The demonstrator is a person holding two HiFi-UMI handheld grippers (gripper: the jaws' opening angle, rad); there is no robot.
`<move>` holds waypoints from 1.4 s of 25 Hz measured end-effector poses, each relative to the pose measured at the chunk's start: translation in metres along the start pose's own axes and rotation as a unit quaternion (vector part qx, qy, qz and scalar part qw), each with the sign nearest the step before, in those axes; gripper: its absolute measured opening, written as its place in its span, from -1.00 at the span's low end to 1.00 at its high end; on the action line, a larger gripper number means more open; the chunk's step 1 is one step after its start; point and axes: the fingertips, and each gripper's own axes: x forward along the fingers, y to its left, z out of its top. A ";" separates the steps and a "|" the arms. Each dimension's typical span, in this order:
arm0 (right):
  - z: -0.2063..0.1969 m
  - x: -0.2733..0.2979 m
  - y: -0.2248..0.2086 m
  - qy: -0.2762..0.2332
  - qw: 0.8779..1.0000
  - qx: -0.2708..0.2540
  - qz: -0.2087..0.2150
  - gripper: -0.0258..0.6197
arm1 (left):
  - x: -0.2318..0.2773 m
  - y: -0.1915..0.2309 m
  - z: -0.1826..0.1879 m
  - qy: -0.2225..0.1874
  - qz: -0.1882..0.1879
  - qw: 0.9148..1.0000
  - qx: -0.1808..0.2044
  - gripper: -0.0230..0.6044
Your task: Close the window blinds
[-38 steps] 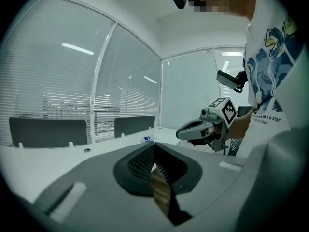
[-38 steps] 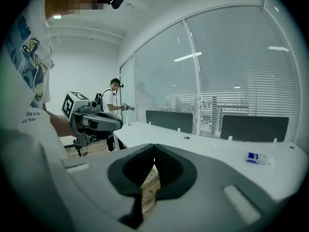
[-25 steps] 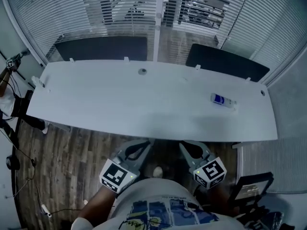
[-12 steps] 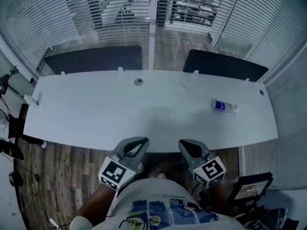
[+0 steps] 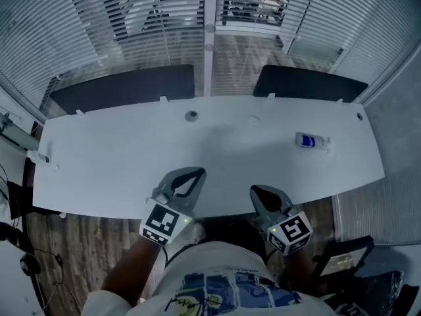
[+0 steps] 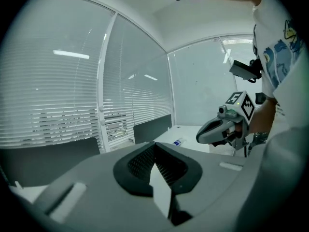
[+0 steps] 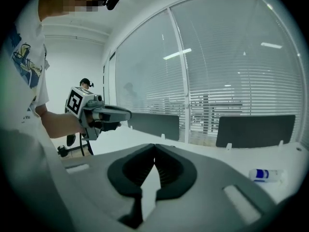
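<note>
A: Blinds [image 5: 151,12] hang beyond the worktop [image 5: 118,163], slats partly open; you're only approaching, I'd judge

B: Your left hand-held gripper [image 5: 199,172] and right hand-held gripper [image 5: 254,191]?

A: Jaws together, nothing held; next, reach across for whatever tilts the slats

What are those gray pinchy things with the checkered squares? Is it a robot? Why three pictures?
No robot: a person holds a tool in each hand, the left claw and the right claw. The checkered cubes are part of those tools. One picture comes from a camera on the person's head, looking down. The other two come from small cameras riding on each claw, so each shows its own tips up close. Both claws are shut and hold nothing. In front of them is a white table with a small bottle on it. Behind it hang the window blinds.
</note>
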 end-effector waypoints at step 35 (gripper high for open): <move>-0.005 0.042 -0.179 0.051 0.999 -0.001 0.019 -0.91 | 0.258 0.275 0.092 0.092 0.198 0.954 0.204 -0.72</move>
